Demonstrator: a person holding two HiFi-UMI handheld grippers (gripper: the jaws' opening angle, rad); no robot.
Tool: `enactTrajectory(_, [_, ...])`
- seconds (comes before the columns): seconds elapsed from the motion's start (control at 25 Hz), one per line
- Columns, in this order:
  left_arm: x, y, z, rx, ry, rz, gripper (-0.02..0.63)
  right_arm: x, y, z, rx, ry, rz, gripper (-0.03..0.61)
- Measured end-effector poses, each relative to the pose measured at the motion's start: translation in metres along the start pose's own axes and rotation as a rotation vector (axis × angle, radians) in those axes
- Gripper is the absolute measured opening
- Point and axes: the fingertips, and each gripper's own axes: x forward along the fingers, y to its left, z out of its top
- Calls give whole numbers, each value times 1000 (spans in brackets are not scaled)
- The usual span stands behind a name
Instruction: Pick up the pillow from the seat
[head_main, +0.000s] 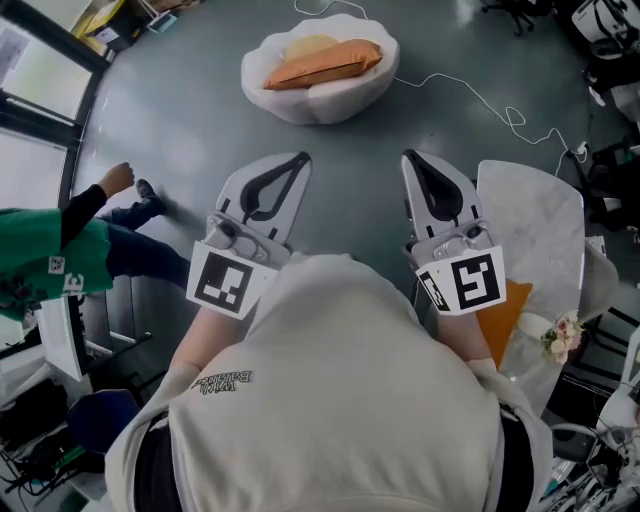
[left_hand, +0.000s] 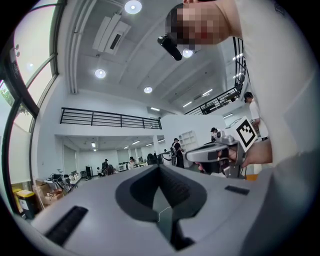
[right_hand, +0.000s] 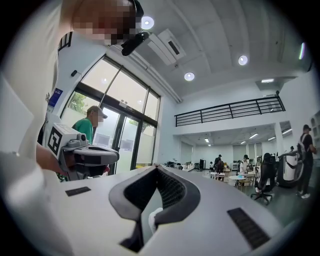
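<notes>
I hold both tools up close to my chest, and neither one is near the work. The left gripper (head_main: 298, 158) has its two jaws pressed together, tip against tip. In the left gripper view I see only the open hall beyond them, so it carries nothing. The right gripper (head_main: 411, 156) is the same: its jaws are fully closed, with nothing between them. The two are side by side, apart from each other, and both point forward, away from me. Each one shows at the edge of the other's camera.

The pillow (head_main: 325, 63) is orange and long. It lies across the seat (head_main: 300, 104), a low white seat with a scalloped rim that stands on the grey floor (head_main: 190, 120) ahead of me. The pillow is slightly tilted, with its right end higher, and a pale yellow cushion (head_main: 308, 44) lies behind it in the same seat. The pillow is well apart from both grippers and no jaw touches it.

A thin white cable (head_main: 480, 98) runs over the floor from the right side of the seat toward the right. At my right stands a white table (head_main: 535, 215) with a marble-like top, and small flowers (head_main: 565, 335) are just beside its near edge. At my left a person in a green top (head_main: 40, 250) is near the window (head_main: 40, 90)
</notes>
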Motion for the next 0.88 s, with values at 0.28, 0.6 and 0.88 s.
enactTrajectory(0.28, [15, -12, -4, 1, -3, 26, 11, -12, -23, -18, -1, 17, 0, 11])
enactTrajectory(0.6, [39, 29, -32, -6, -25, 71, 9, 29, -43, -45, -41, 31, 6, 11])
enactTrajectory(0.88, [87, 96, -74, 10, -59, 78, 9, 104, -86, -81, -77, 53, -38, 11])
